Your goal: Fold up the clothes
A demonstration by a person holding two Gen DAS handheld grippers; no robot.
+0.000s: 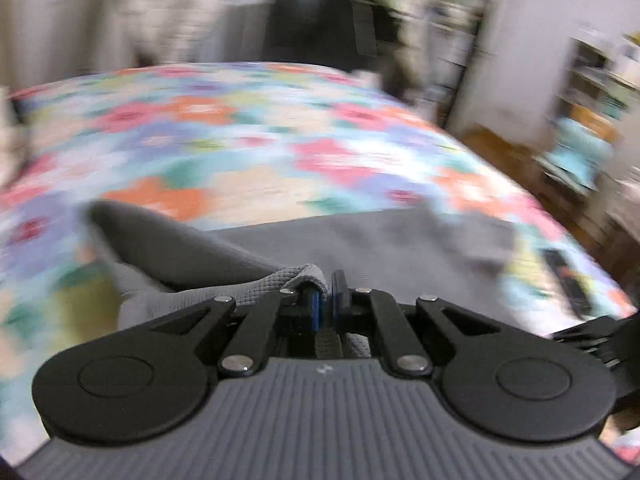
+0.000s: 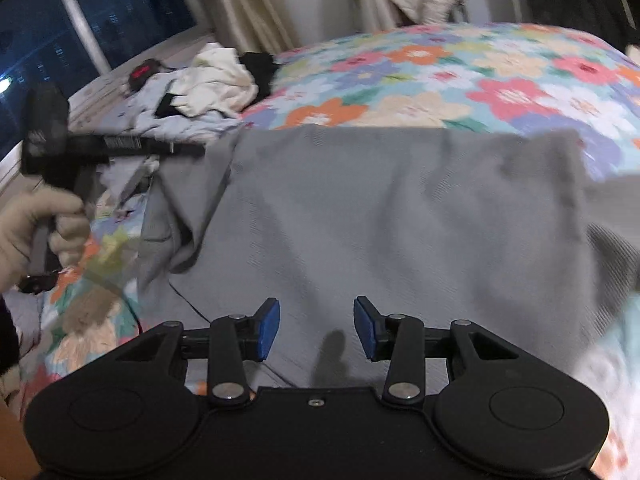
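My left gripper [image 1: 325,295] is pinched tight on a bunched edge of the grey garment [image 1: 360,240], blue pads nearly together with cloth squeezed between. The right gripper [image 2: 316,328] is wide open over the same garment [image 2: 380,208], holding nothing. It's spread mostly flat on the floral bedspread [image 2: 440,76], with a pile of other clothes [image 2: 212,80] further back.

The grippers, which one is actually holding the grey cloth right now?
The left gripper: it is shut on a bunched edge of the grey cloth. The right gripper hangs open above the cloth, nothing between its blue pads.
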